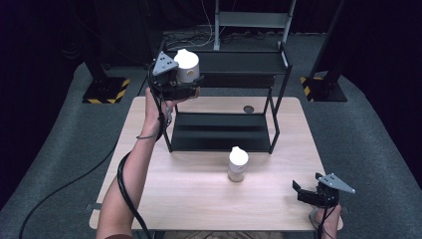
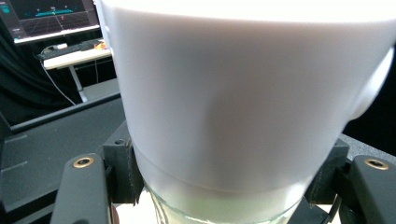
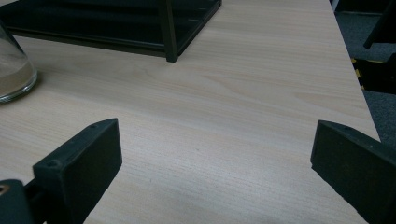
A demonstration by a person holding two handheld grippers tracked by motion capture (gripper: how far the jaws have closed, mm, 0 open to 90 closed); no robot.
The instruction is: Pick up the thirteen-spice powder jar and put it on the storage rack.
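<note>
**Jar going up to the top shelf**

Dark curtains close off the room behind a pale wooden table (image 1: 209,194), and a black two-level rack (image 1: 226,107) stands toward the table's far edge. My left gripper (image 1: 180,79) is raised at the rack's left end, level with the upper shelf (image 1: 239,62), its jaws pinching a white-lidded jar (image 1: 187,65) just under the lid. The left gripper view shows that jar (image 2: 243,102) close up, clamped from both sides, with the shelf dark behind it.

A second white-lidded jar (image 1: 238,164) stands upright near the middle of the table, just in front of the rack. My right gripper (image 1: 306,191) rests at the near right corner, jaws spread wide with nothing between them.

I judge this the placing step: next I should carry the held jar over the upper shelf, keep it upright, set it down, then let go.
</note>
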